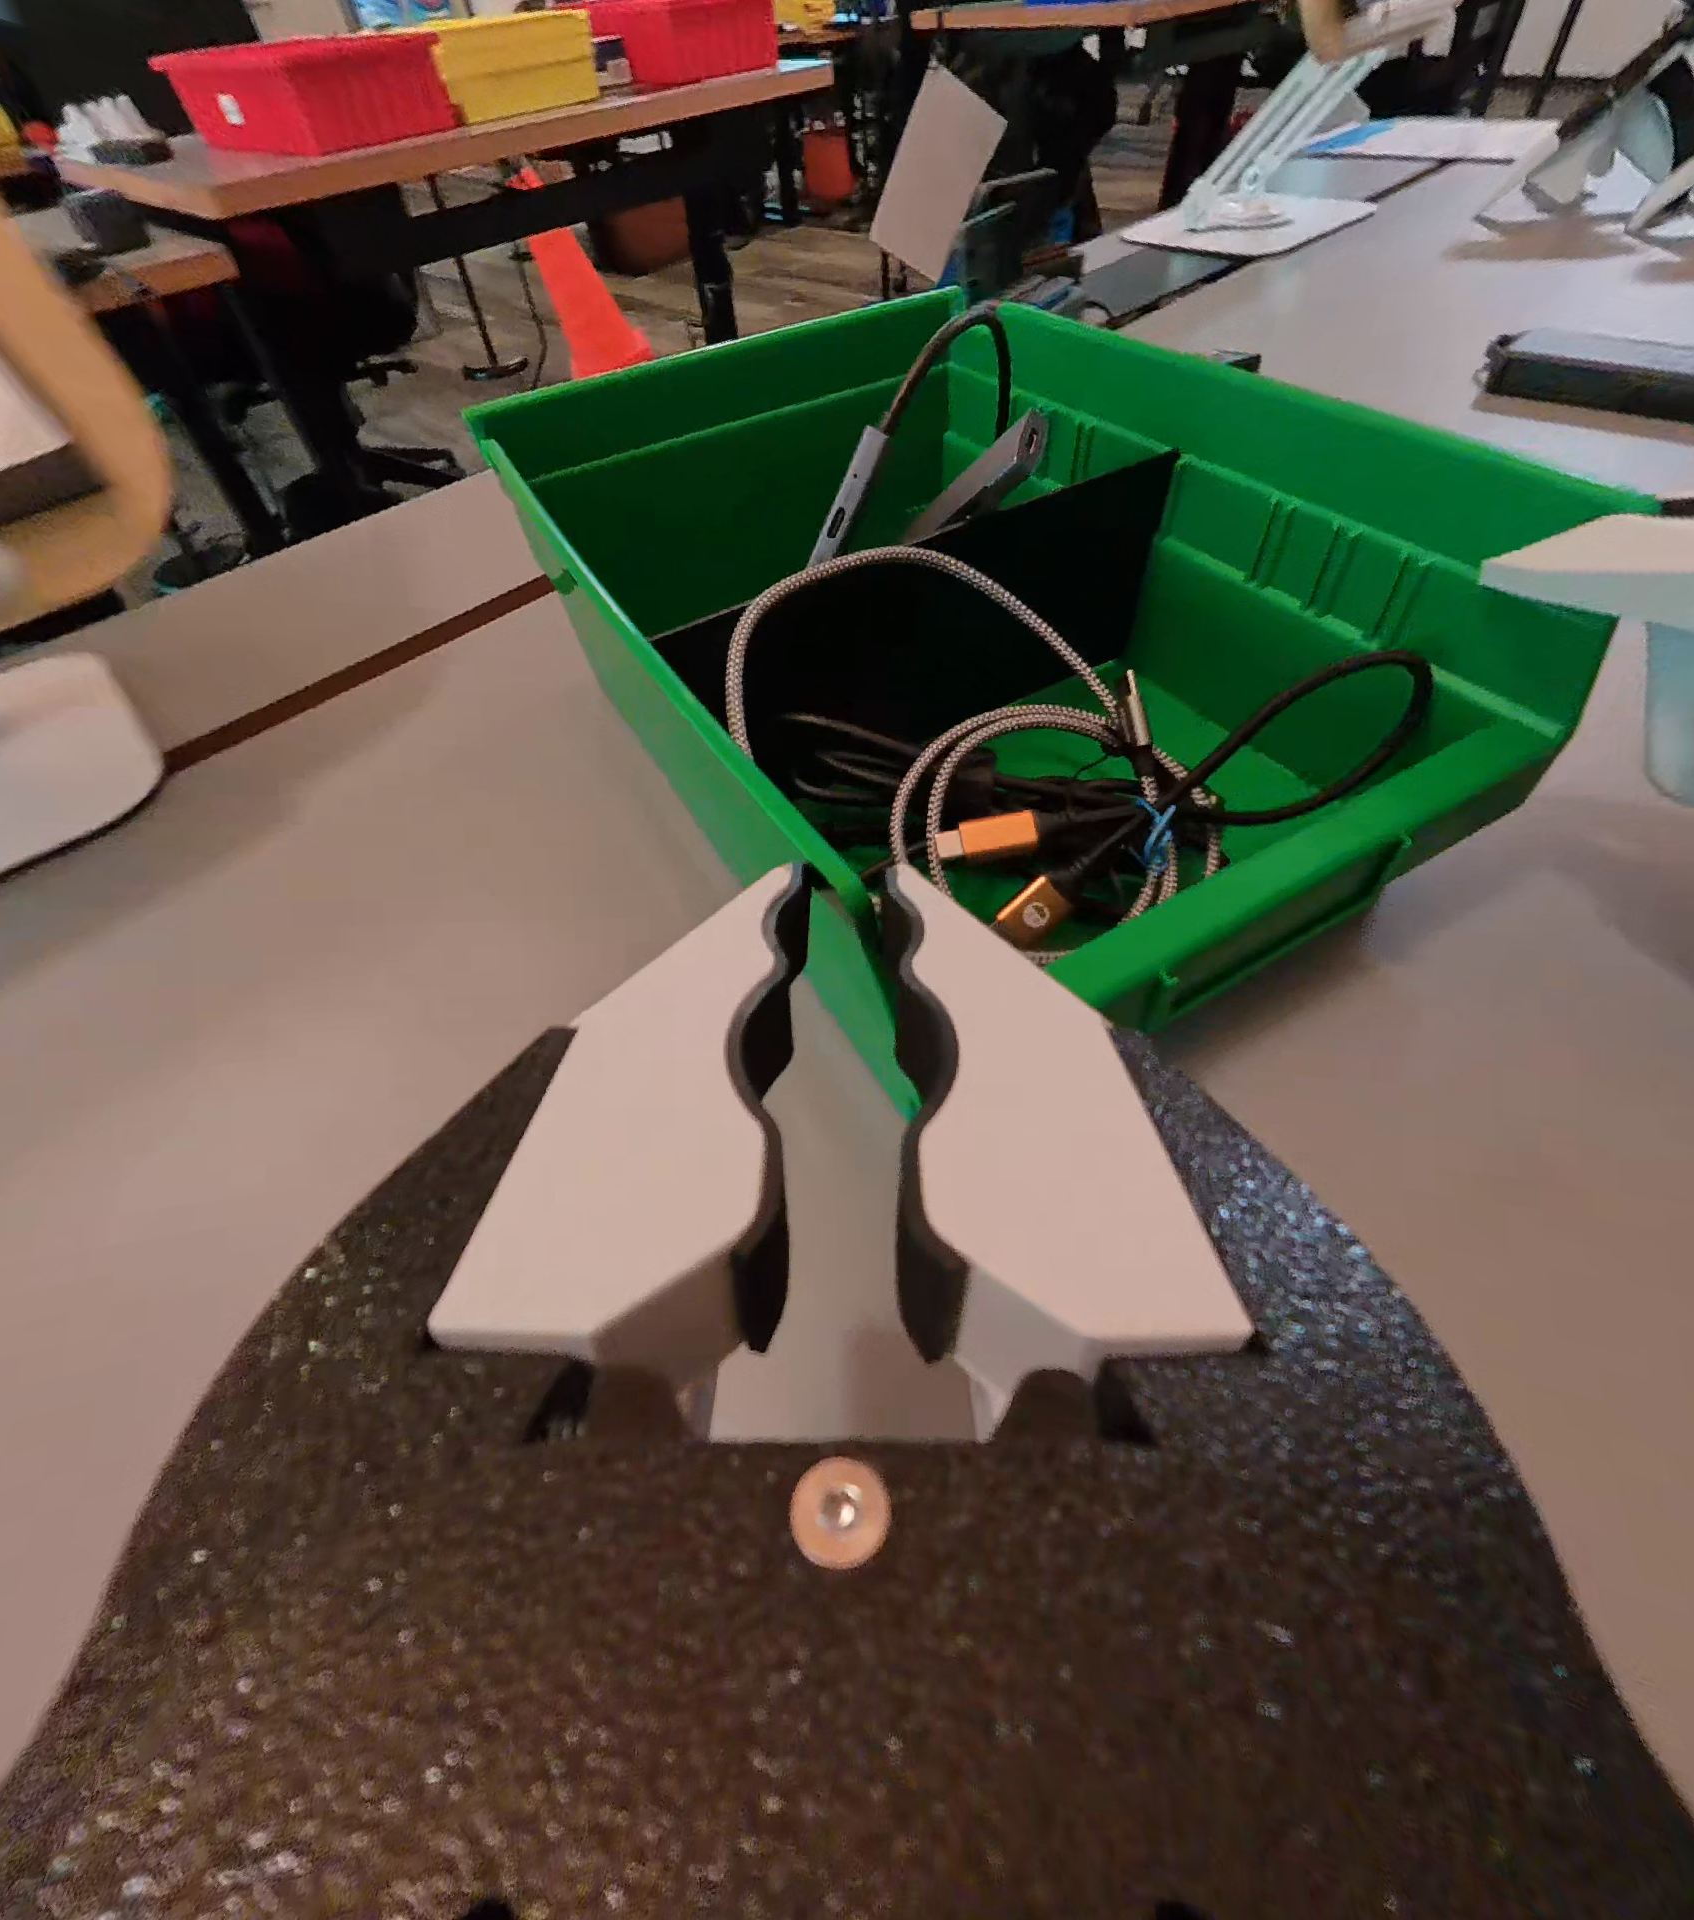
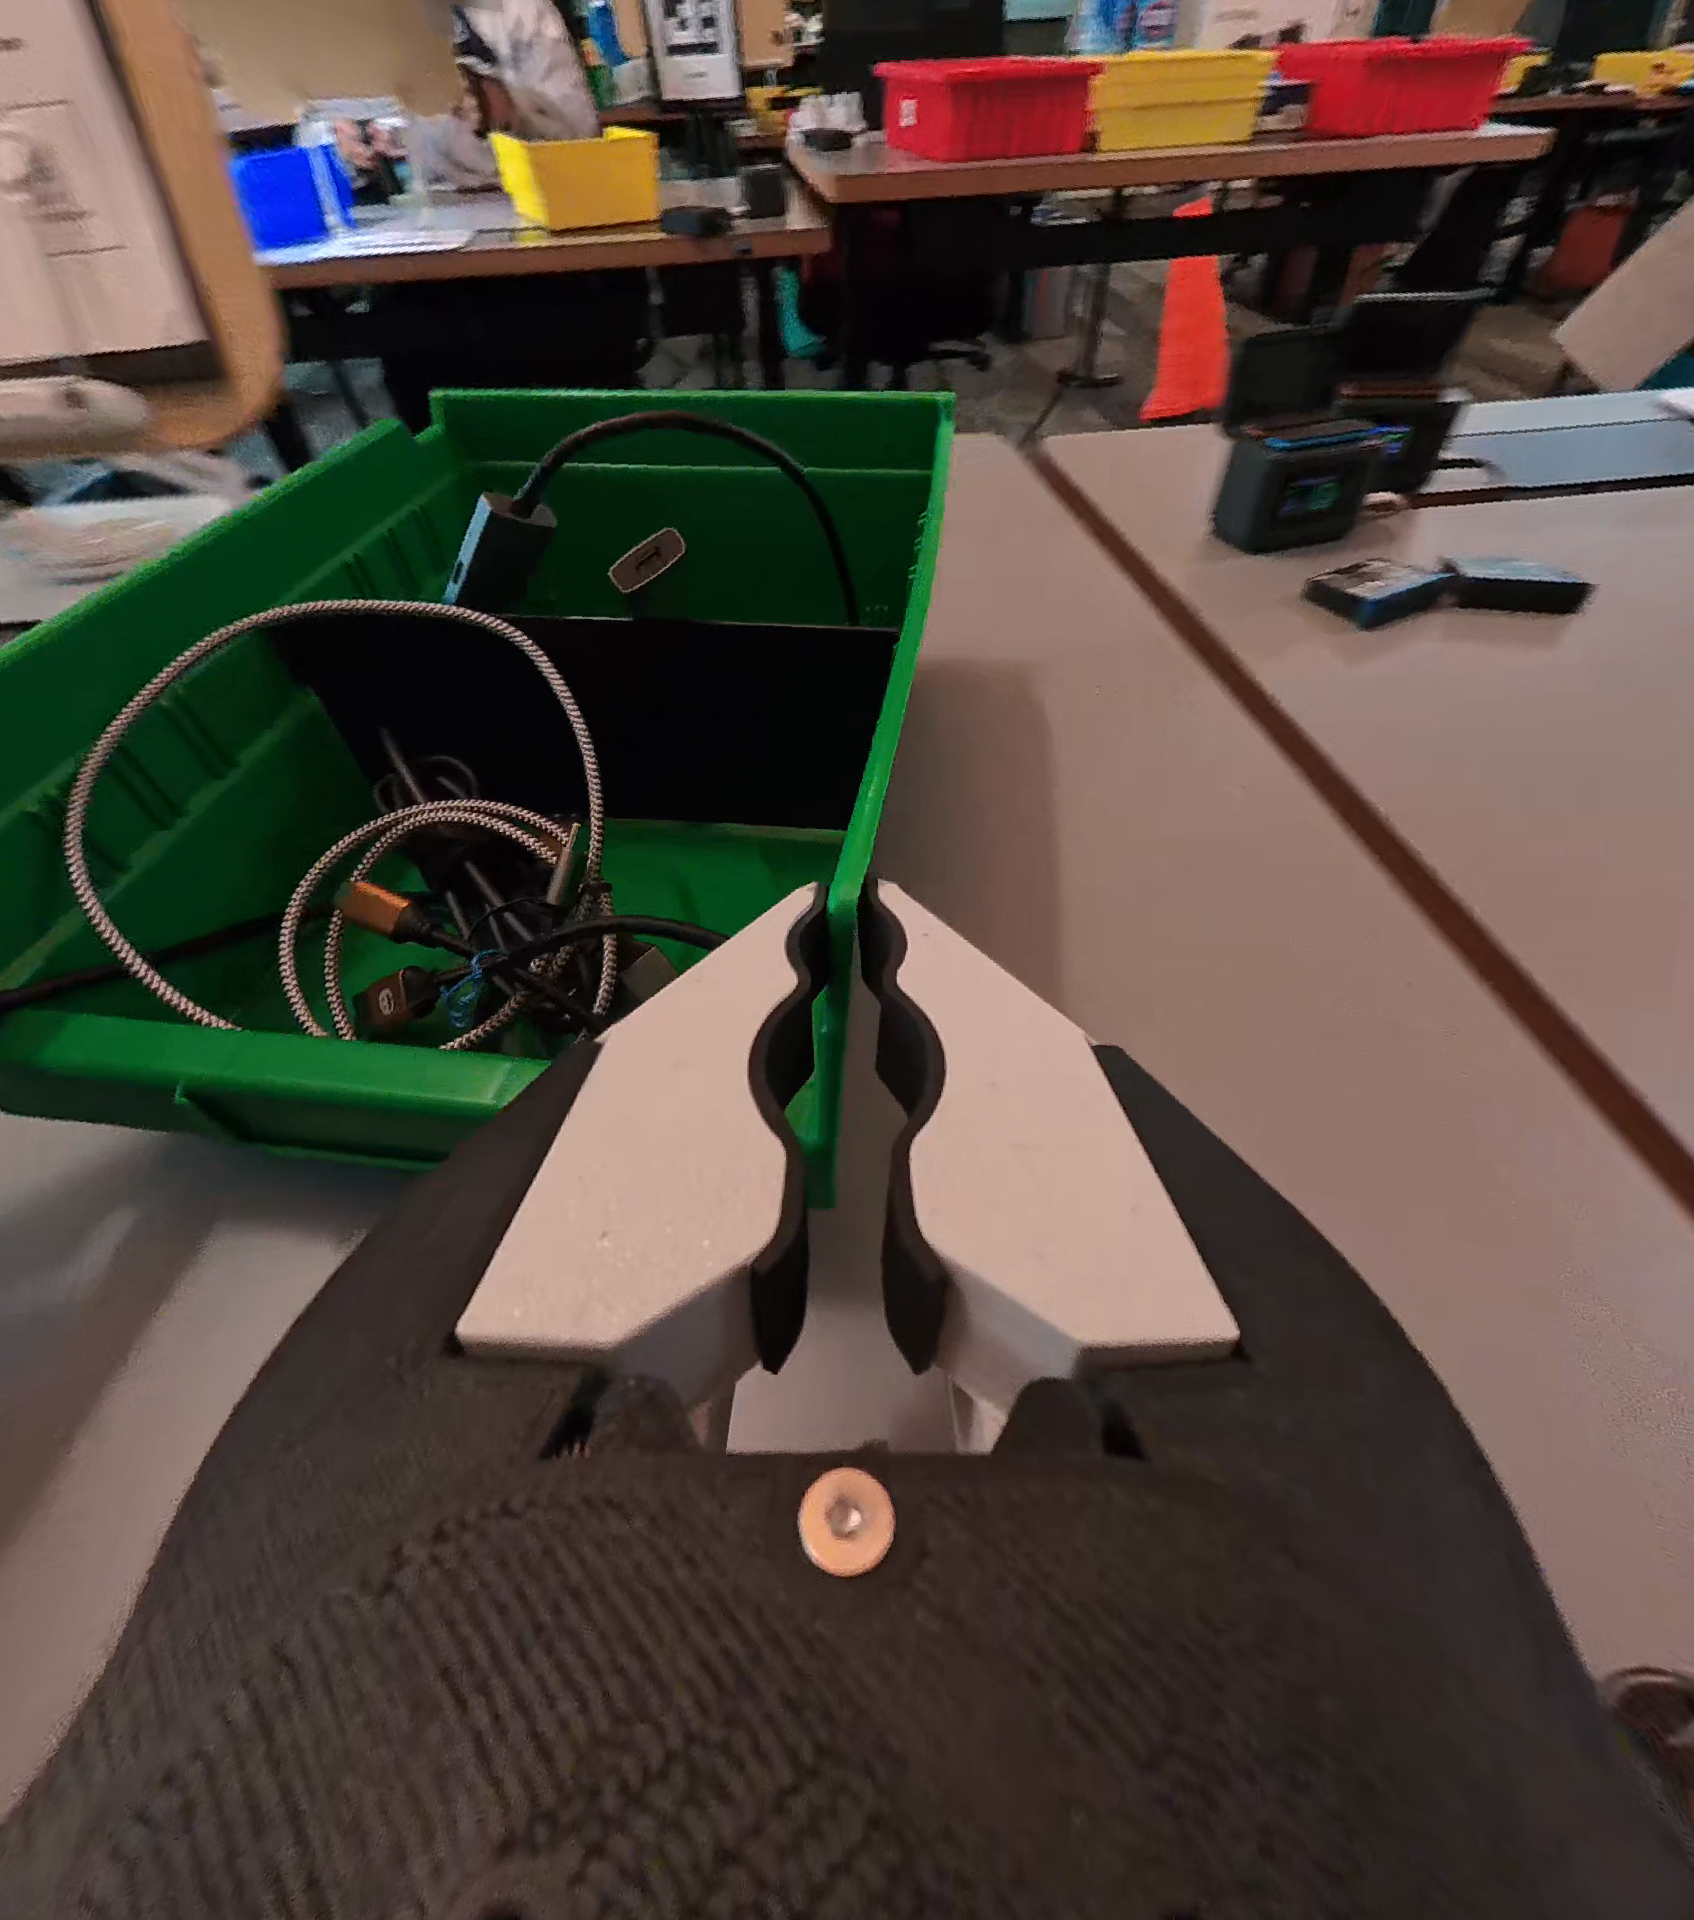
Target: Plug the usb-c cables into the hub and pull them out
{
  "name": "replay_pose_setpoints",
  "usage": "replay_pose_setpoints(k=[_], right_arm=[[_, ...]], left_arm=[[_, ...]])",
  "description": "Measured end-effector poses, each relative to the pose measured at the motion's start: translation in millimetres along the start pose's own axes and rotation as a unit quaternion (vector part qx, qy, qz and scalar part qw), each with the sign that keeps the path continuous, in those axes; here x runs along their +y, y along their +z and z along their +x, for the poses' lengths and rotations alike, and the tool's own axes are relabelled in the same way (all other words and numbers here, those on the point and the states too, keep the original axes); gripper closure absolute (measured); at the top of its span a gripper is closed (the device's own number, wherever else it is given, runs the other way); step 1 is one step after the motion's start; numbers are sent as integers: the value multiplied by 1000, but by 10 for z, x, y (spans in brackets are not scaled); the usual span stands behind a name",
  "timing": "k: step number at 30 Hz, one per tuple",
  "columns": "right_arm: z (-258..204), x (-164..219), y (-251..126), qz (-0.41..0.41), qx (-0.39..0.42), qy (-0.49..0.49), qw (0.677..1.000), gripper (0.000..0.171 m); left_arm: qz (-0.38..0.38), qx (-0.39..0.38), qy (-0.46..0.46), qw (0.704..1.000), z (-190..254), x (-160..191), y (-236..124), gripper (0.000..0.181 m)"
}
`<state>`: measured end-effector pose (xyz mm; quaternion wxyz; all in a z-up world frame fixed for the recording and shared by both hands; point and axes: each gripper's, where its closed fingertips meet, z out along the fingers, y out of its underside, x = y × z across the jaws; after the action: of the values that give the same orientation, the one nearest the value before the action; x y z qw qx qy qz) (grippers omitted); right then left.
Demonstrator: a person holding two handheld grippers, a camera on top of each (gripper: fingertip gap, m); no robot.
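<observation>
A green bin stands on the grey table. Its back compartment holds a grey hub with a black lead. In front of the black divider lie a grey braided cable, black cables and two orange USB-C plugs. My left gripper is shut on the bin's left wall near the front corner. My right gripper is shut on the bin's right wall. The hub and the braided cable also show in the right wrist view. The right gripper's finger shows at the bin's far side.
A black flat device lies on the table behind the bin. A white stand base sits at the left. Dark boxes and small black packs lie across a table seam. Red and yellow bins stand on far tables. My hands' fingertips stand some 20 cm from each other.
</observation>
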<state>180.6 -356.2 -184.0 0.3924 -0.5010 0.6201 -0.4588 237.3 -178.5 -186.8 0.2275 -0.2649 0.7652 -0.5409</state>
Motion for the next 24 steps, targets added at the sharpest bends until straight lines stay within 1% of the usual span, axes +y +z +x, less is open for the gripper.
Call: replay_pose_setpoints(k=[2,5,9,12,13,15,16,18,19,20,21,22,23,24], right_arm=[[-432,27,-73,-14,-36,-18,999,166],[-1168,91,-164,-25,-82,-57,995,165],[-2149,158,-277,7,-141,-77,987,163],[-2664,178,-300,16,-163,-100,982,162],[-2782,185,-305,14,-169,-110,979,157],[-2956,116,-379,24,-187,-93,978,143],[-2997,24,-449,39,-185,-84,978,132],[-3150,-250,-668,87,-186,-86,975,107],[-3371,-414,-839,124,-217,-88,964,105],[-3686,-541,-1043,158,-267,-91,946,111],[-4055,-589,-1251,176,-326,-94,924,119],[-4422,-565,-1409,177,-375,-99,904,127],[-4774,-472,-1493,165,-409,-111,891,127],[-5094,-337,-1515,142,-429,-129,883,119]], left_arm=[[5,-18,-9,1000,-239,126,-339,171],[7,-65,-21,998,-685,337,-903,172],[0,-140,-50,989,-1346,609,-1618,175],[9,-153,-84,985,-1720,758,-1983,175],[10,-140,-96,985,-1787,791,-2072,174],[6,-97,-117,988,-1817,828,-2255,171],[17,-83,-124,989,-1829,787,-2388,170],[71,-79,-130,986,-1906,620,-2751,165],[105,-91,-129,982,-2004,521,-2960,165],[128,-105,-126,978,-2132,434,-3165,166],[136,-129,-124,974,-2309,393,-3362,166],[134,-176,-128,967,-2560,407,-3564,166],[131,-230,-130,955,-2828,466,-3766,163],[126,-280,-128,943,-3070,563,-3953,161]])
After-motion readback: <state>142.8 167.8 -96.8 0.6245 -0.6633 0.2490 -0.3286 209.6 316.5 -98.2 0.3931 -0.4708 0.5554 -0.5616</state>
